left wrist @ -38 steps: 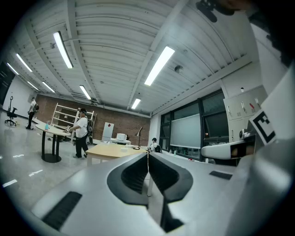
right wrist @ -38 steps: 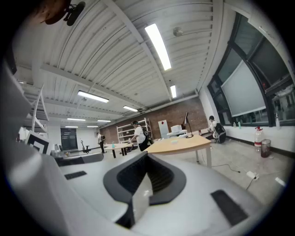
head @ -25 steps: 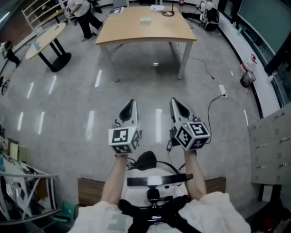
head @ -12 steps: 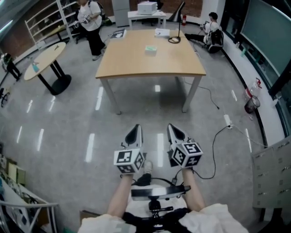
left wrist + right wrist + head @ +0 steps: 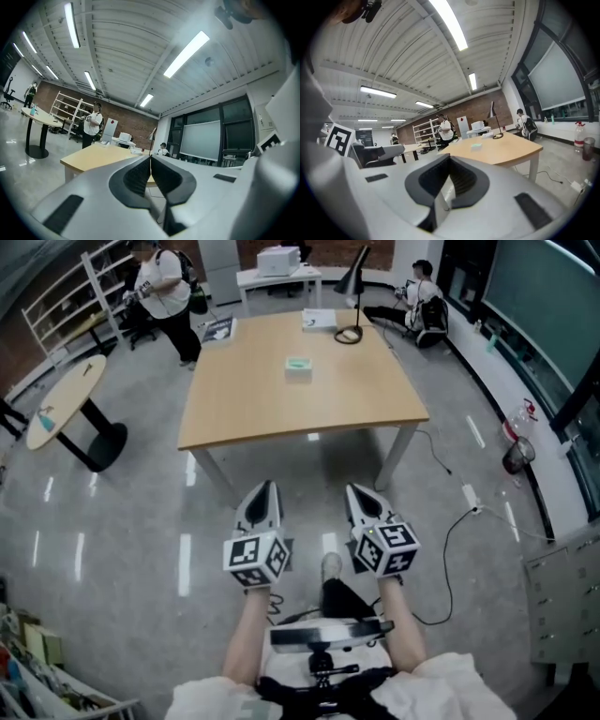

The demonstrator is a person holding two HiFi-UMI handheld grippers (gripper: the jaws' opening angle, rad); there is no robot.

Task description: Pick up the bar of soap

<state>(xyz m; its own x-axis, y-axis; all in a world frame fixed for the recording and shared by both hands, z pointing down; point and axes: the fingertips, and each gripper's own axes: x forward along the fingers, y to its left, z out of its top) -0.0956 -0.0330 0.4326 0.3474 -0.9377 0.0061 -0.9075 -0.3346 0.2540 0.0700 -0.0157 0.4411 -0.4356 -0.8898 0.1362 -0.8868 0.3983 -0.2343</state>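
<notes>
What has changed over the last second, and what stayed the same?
The person has walked toward the wooden table: it now sits nearer and larger in the head view. Nothing was grasped or released. The left gripper and right gripper stay shut, empty, side by side; the bar of soap lies untouched on the table.

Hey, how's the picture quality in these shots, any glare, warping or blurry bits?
Head view: ceiling lights glare as white streaks on the glossy floor, and edges bow outward; the bar of soap on the table is small but distinct. Left gripper view: heavy fisheye, dark corners, a blown-out ceiling light strip. Right gripper view: same warping and dark corners, background fairly sharp.
</notes>
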